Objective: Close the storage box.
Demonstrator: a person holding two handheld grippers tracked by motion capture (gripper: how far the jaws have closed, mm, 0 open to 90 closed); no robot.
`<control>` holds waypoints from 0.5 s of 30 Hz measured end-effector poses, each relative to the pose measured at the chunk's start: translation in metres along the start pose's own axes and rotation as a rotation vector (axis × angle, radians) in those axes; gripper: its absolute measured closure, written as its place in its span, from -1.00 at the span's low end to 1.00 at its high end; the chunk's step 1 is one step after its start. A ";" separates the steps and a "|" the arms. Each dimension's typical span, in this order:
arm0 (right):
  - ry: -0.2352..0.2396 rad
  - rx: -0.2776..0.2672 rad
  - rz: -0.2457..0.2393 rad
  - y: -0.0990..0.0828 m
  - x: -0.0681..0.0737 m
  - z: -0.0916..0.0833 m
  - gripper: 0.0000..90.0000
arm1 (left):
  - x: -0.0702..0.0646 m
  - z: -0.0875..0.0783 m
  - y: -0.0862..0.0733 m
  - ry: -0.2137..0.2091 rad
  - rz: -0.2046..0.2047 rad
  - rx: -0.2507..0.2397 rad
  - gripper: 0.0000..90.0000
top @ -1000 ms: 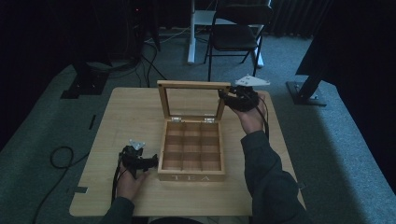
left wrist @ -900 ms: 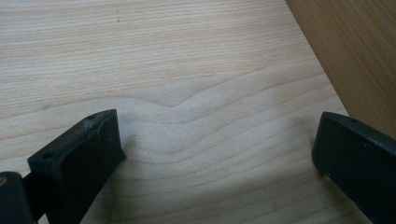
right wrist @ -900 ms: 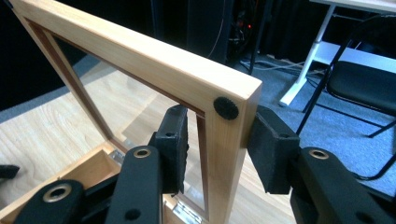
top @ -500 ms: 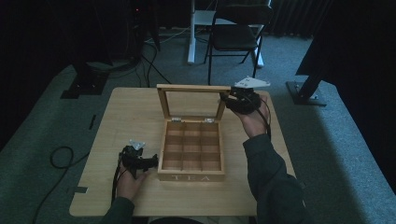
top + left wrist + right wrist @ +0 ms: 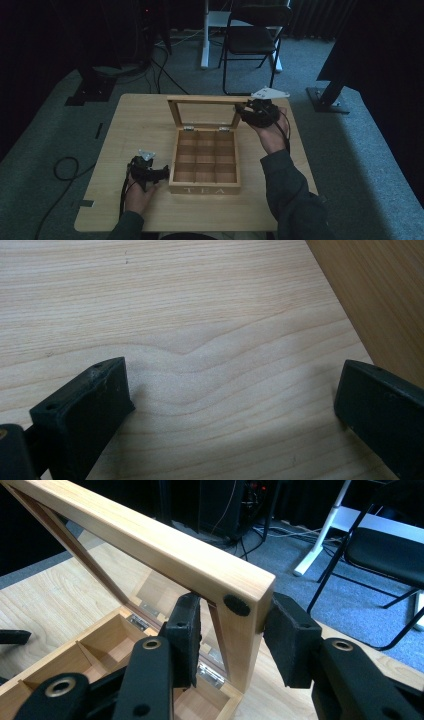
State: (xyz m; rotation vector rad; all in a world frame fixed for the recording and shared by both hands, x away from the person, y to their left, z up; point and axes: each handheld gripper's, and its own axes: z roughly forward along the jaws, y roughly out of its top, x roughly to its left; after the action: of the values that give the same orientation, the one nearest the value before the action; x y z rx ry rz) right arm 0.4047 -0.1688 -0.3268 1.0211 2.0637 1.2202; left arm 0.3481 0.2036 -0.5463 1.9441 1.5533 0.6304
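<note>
Tea box (image 5: pixel 205 162) sat mid-desk (image 5: pixel 135 125) on pale wood grain, its glass-paned lid (image 5: pixel 150 535) upright. Right hand-held gripper (image 5: pixel 230 630) was clamped on the lid's corner; left hand-held gripper (image 5: pixel 230 400) rested released just beside the box. Grey carpet, cables and a folding chair (image 5: pixel 255 40) lay beyond in dim light

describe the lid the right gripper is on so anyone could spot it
On the light wooden table stands a compartmented tea box marked TEA. Its lid stands open at the far edge: a wooden frame around a clear pane, with the right gripper clamped on its corner beside a black bumper dot.
</note>
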 end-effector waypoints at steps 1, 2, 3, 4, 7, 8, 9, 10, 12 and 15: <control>0.000 -0.001 0.003 0.000 0.001 0.000 0.29 | 0.000 0.000 0.000 0.000 0.000 0.000 -0.96; 0.001 -0.001 0.003 -0.001 0.001 -0.001 0.29 | 0.000 0.000 0.000 0.000 0.000 0.000 -0.96; 0.003 -0.002 0.007 -0.001 0.001 -0.001 0.28 | 0.000 0.000 0.000 0.000 0.000 0.000 -0.96; 0.005 -0.002 0.011 -0.002 0.001 -0.001 0.28 | 0.000 0.000 0.000 0.000 0.000 0.000 -0.96; 0.002 0.000 0.019 -0.003 0.002 -0.003 0.28 | 0.000 0.000 0.000 0.000 0.000 0.000 -0.96; 0.002 0.000 0.019 -0.003 0.002 -0.003 0.28 | 0.000 0.000 0.000 0.000 0.000 0.000 -0.96; 0.001 0.001 0.020 -0.004 0.003 -0.004 0.28 | 0.000 0.000 0.000 0.001 0.001 0.000 -0.96; 0.001 0.001 0.020 -0.004 0.003 -0.004 0.28 | 0.000 0.000 0.000 0.001 0.001 0.000 -0.96; 0.005 0.001 0.020 -0.005 0.004 -0.006 0.28 | 0.000 0.000 0.000 0.001 0.001 0.000 -0.96; 0.008 -0.002 0.020 -0.006 0.005 -0.007 0.27 | 0.000 0.000 0.000 0.001 0.000 -0.001 -0.96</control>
State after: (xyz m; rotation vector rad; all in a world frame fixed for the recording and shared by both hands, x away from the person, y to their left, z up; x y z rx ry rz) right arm 0.3950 -0.1703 -0.3296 1.0405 2.0619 1.2382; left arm 0.3481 0.2036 -0.5463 1.9432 1.5538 0.6317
